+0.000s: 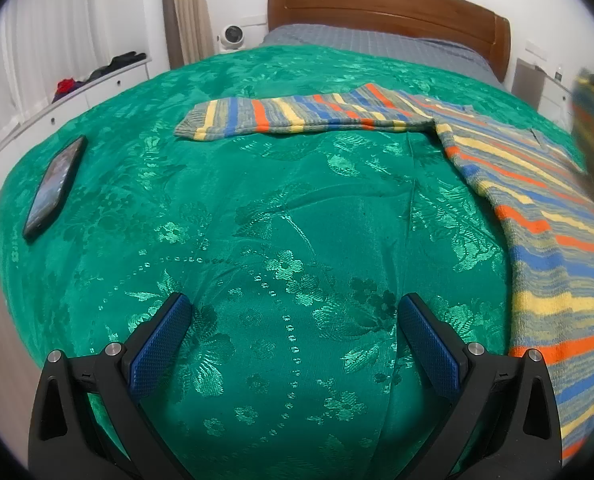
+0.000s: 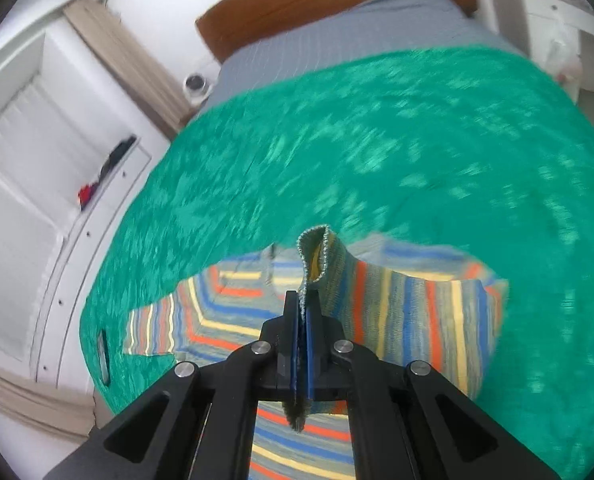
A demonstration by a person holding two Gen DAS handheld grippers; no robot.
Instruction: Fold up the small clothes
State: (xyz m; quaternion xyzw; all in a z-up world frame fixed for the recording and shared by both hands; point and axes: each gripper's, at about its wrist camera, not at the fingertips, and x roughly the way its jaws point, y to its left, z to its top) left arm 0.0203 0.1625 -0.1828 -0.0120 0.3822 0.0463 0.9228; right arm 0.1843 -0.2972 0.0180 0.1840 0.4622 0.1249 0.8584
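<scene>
Here, the striped sweater (image 1: pixel 537 200) lies spread on the bed's green bedspread (image 1: pixel 257 220), one sleeve (image 1: pixel 297 118) stretched flat. The right tool (image 2: pixel 304 320) is clenched on the other sleeve's cuff (image 2: pixel 317 256), lifting it above the garment. The left tool (image 1: pixel 295 336) hangs released over bare bedspread. A phone (image 1: pixel 55 186) lies well apart.
</scene>
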